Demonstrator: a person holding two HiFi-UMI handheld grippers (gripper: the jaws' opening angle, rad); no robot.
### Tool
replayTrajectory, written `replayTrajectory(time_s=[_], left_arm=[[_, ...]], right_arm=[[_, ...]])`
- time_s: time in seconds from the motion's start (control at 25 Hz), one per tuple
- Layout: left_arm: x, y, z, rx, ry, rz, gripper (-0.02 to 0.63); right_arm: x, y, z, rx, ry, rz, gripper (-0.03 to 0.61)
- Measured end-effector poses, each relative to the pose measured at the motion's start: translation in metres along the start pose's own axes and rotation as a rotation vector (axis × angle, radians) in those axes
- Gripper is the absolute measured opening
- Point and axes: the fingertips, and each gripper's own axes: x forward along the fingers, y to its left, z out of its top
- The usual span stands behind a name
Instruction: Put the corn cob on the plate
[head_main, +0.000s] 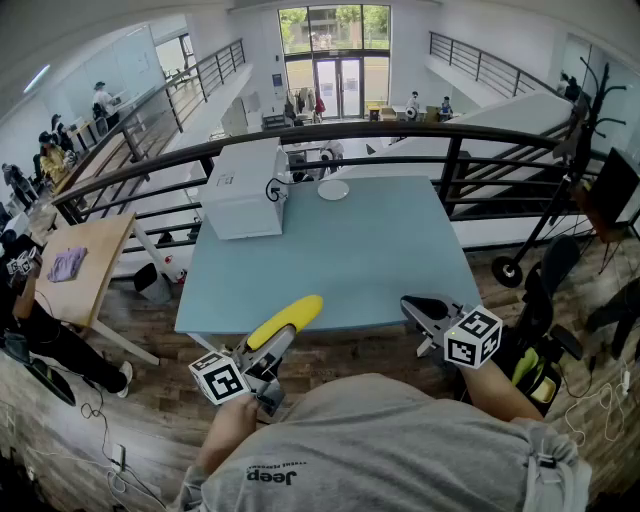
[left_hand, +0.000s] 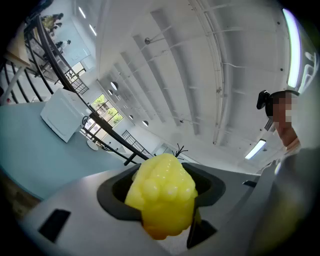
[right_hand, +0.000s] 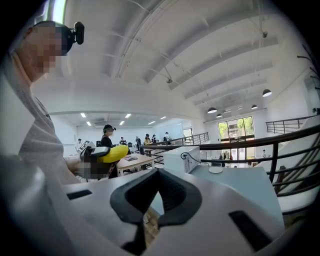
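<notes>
left gripper (head_main: 272, 347) clenched on corn cob (head_main: 288, 318), right gripper (head_main: 415, 305) closed and empty, plate (head_main: 333, 189) at table's (head_main: 360, 260) far edge

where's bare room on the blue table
Light blue table: bare across its middle, near edge and right side. Crowded only along the far edge: white box at the left corner, small round white plate beside it.

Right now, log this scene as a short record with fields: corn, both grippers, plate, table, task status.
corn cob: yellow, held off the surface by the near edge of the table
left gripper: jaws clamped on the corn cob
right gripper: jaws together, nothing between them, at the near right edge
plate: small, white, empty, at the far edge
white box: just left of the plate, cable attached
task status: corn cob not yet on the plate
</notes>
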Motion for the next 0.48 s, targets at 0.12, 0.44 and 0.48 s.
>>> replayTrajectory(time_s=[0.12,0.44,0.48], left_arm=[[0.005,-0.001,-0.003,-0.003,0.007,0.000,0.265],[0.017,-0.001,-0.011,-0.009,0.027,0.002,0.265],[0.019,-0.002,-0.011,-0.009,0.028,0.001,0.265]], right_arm=[[-0.003,-0.004,-0.001,0.003,-0.001,-0.001,0.015],[-0.007,-0.012,-0.006,0.037,0.000,0.012,0.017],[-0.007,-0.014,-0.007,0.049,-0.003,0.016,0.017]])
